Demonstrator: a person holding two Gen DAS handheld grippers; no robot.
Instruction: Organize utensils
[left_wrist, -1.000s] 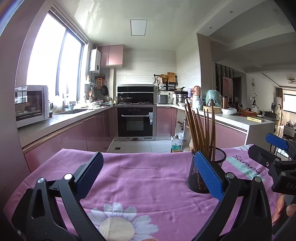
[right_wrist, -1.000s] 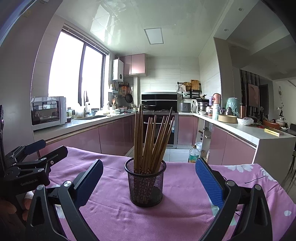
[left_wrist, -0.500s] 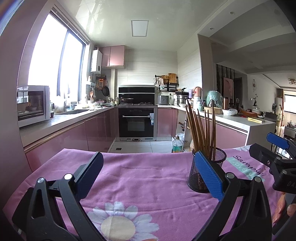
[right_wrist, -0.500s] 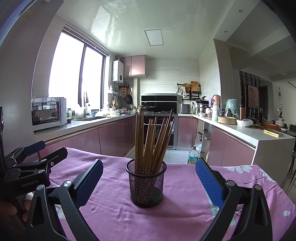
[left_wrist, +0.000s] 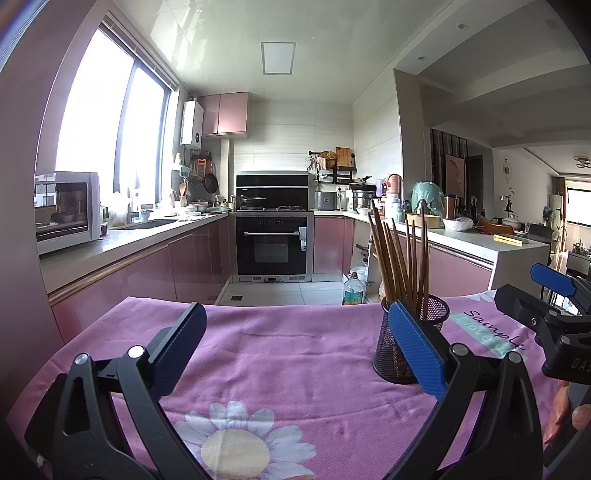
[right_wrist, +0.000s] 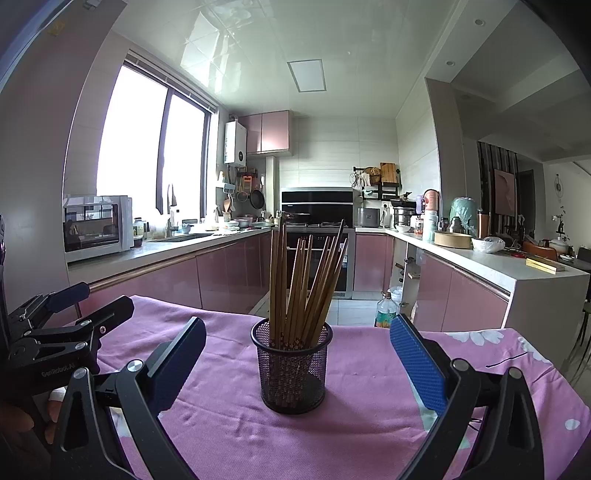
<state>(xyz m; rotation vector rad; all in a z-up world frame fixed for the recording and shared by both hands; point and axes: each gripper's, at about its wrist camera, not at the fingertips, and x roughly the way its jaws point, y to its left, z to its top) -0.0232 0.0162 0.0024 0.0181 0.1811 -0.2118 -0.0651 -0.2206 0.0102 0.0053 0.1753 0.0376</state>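
Note:
A black mesh holder (right_wrist: 291, 369) stands upright on the pink flowered tablecloth (right_wrist: 362, 398), holding several brown wooden chopsticks (right_wrist: 303, 284). My right gripper (right_wrist: 297, 350) is open and empty, with the holder centred just beyond its fingertips. My left gripper (left_wrist: 295, 332) is open and empty, to the left of the holder (left_wrist: 406, 343), whose chopsticks (left_wrist: 400, 258) rise behind the right finger (left_wrist: 417, 343). Each gripper shows at the edge of the other's view: the left one (right_wrist: 55, 328) and the right one (left_wrist: 546, 295).
The table's far edge (left_wrist: 280, 306) drops to a tiled kitchen floor with an oven (left_wrist: 273, 240) behind. Pink cabinets and a counter with a microwave (left_wrist: 66, 210) run along the left; a cluttered counter (right_wrist: 480, 251) runs along the right. A plastic bottle (right_wrist: 386, 306) stands on the floor.
Both views have shifted very slightly; the holder and chopsticks have not moved and both grippers stay open.

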